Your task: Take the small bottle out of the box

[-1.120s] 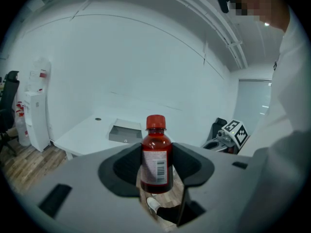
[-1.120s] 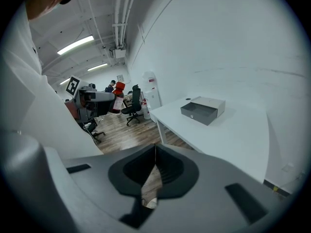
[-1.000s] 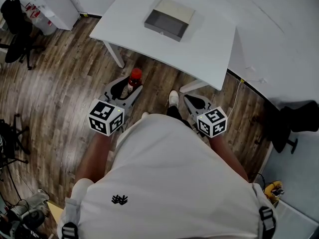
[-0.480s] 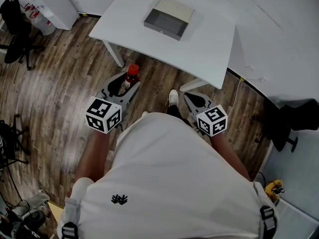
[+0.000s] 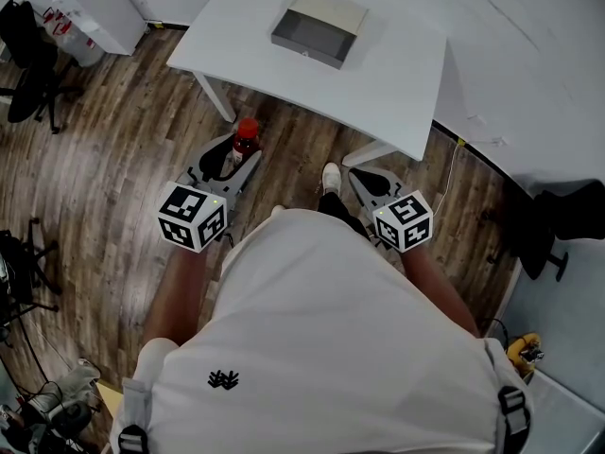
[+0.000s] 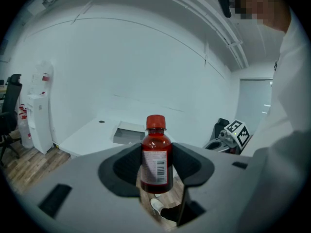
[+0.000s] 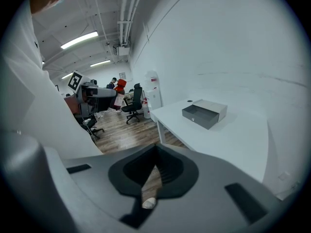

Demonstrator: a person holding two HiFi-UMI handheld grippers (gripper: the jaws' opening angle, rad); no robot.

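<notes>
A small bottle (image 5: 245,141) of red liquid with a red cap and a white label stands upright between the jaws of my left gripper (image 5: 230,162), held over the wooden floor, short of the table. In the left gripper view the pads press on both sides of the bottle (image 6: 156,159). The grey open box (image 5: 319,26) lies on the white table (image 5: 397,74) and shows nothing inside; it is the same box (image 6: 130,132) beyond the bottle. My right gripper (image 5: 371,183) hangs near the person's right side, its jaws closed together on nothing (image 7: 155,152).
A white table leg (image 5: 216,99) stands just ahead of the left gripper. The person's shoe (image 5: 330,180) is between the grippers. Black office chairs (image 5: 28,55) and a white cabinet (image 5: 95,8) stand at the far left; another chair (image 5: 553,225) is at the right.
My left gripper has drifted a little left and forward toward the table with the bottle still in it. The right gripper has barely moved.
</notes>
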